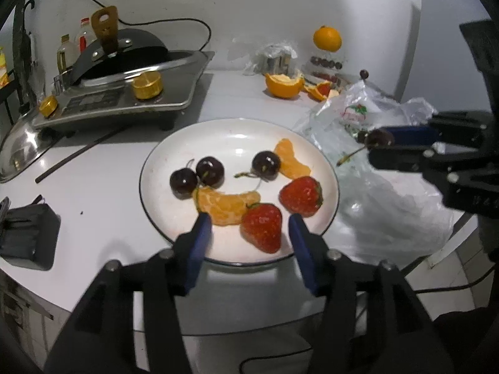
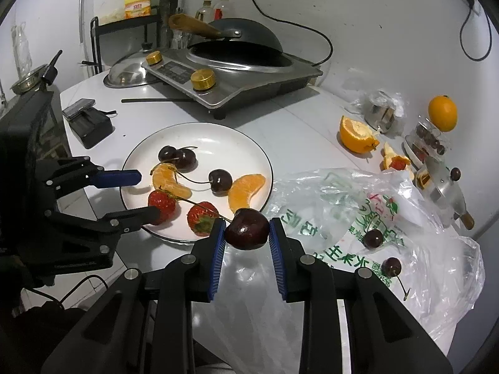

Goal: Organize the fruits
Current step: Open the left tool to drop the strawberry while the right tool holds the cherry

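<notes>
Currently, step: fruit is being gathered onto one plate.
Plate (image 1: pixel 162 155): sits mid-bench, holding three cherries, two orange segments and two strawberries, so it reads as the collecting spot.
Left hand-held gripper (image 1: pixel 246 227): jaws part-open, straddling the near strawberry (image 1: pixel 261 226) without pressing it; probably just set there.
Right hand-held gripper (image 2: pixel 247 230): clamped on a cherry (image 2: pixel 247 229), right of the plate over the plastic bag (image 2: pixel 358 218), apparently bound for the plate.

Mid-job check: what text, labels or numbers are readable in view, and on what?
Plastic bag: green Chinese characters, creased and upside down, not reliably readable.
Yellow bottle: red label, too blurred.
Cooker panel: markings too small.
</notes>
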Action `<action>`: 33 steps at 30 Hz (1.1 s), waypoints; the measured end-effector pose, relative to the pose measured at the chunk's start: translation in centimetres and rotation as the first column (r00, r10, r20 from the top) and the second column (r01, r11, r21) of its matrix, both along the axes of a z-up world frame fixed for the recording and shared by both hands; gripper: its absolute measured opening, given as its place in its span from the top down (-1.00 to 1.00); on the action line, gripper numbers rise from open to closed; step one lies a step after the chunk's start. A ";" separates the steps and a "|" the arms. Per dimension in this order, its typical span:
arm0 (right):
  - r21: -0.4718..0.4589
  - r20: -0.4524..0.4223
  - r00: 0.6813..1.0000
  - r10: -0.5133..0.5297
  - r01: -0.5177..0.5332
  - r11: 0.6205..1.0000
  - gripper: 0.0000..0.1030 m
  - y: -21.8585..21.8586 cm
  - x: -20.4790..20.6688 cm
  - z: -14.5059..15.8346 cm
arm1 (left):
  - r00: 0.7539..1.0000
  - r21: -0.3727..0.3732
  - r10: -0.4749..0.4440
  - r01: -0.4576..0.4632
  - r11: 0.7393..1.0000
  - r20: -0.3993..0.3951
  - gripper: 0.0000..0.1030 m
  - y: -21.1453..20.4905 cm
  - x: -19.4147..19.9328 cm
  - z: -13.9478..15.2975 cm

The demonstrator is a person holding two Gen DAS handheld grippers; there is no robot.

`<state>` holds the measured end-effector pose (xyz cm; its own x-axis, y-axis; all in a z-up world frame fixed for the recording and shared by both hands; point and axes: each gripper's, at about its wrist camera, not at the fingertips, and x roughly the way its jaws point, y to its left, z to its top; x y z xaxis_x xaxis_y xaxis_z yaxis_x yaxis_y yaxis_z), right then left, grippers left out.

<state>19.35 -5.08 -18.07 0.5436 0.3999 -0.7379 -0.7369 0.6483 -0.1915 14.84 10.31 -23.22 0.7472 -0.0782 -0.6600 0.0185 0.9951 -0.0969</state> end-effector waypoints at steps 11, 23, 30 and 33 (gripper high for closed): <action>-0.013 0.011 1.000 0.021 -0.021 1.000 0.42 1.8 -0.1 0.1 | 0.999 0.012 0.030 -0.031 0.999 0.035 -0.04 1.4 -0.7 1.2; -0.015 0.014 0.999 0.051 -0.051 0.999 0.42 4.5 0.6 0.1 | 0.996 0.017 0.074 -0.075 0.997 0.052 -0.06 3.8 -1.0 1.9; -0.020 0.003 0.998 0.063 -0.063 0.998 0.42 6.1 1.9 -0.3 | 0.993 0.008 0.106 -0.107 0.994 0.054 -0.18 5.4 -0.6 2.1; -0.017 0.003 0.998 0.067 -0.067 0.998 0.42 6.8 2.4 -0.4 | 0.990 0.002 0.128 -0.128 0.992 0.055 -0.25 6.4 -0.5 2.2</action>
<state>21.79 1.77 -18.44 0.5184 0.4233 -0.7430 -0.7780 0.5941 -0.2044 14.37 16.67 -21.07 0.7856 0.0237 -0.6182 -0.1036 0.9902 -0.0937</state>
